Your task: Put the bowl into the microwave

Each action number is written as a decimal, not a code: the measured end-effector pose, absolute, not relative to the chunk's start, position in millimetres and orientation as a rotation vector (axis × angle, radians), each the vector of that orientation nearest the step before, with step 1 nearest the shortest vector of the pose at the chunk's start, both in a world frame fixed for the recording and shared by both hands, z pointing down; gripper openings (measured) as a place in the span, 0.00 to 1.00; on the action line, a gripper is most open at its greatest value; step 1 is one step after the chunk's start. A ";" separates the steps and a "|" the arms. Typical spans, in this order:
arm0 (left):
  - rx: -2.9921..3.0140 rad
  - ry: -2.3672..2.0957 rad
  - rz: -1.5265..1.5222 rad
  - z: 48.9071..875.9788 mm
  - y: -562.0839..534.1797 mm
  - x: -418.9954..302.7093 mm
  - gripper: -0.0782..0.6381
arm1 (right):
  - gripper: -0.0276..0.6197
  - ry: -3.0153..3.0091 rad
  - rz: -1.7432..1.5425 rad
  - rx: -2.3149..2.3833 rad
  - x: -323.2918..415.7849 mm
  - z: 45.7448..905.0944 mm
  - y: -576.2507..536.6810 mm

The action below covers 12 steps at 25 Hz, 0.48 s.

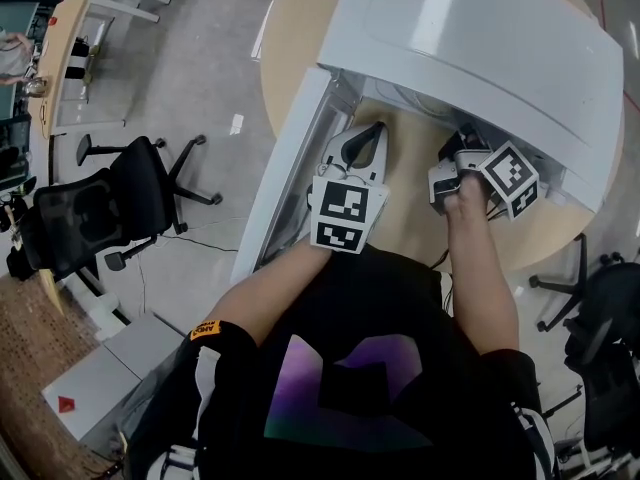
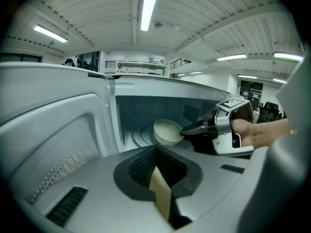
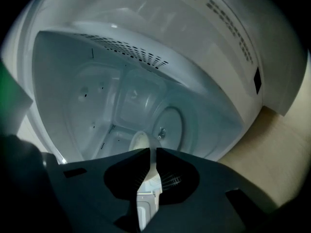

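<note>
The microwave (image 1: 480,38) has a glossy white shell and a smooth, pale cavity. Inside it, the bowl (image 2: 167,131) looks glazed. Under it, the table (image 1: 297,30) is matt pale wood.

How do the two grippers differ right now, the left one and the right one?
The right gripper is shut on the rim of the white bowl; the left gripper is shut on nothing. The right gripper reaches inside the microwave; the left gripper sits in front of it, beside the open door. Both have their jaws together.
</note>
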State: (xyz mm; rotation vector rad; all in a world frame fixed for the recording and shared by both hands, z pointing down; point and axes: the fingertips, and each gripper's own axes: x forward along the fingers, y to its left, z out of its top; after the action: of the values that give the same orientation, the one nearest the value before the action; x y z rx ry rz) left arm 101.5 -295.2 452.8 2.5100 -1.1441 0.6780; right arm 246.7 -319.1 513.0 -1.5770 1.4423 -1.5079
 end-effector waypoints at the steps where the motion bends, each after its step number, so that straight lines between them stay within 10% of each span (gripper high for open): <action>1: 2.511 -1.143 0.680 452.8 -295.9 102.2 0.17 | 0.12 1.433 -1.504 -1.578 247.6 513.8 -320.4; 12: 2.498 -1.142 0.685 456.8 -306.6 107.1 0.17 | 0.12 1.337 -1.456 -1.594 259.8 525.8 -334.6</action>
State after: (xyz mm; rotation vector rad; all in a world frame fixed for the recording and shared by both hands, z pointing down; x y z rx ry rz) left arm 107.1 -306.6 456.8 2.4984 -1.1423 0.6853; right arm 259.8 -334.6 525.8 -1.5936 1.3371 -1.4562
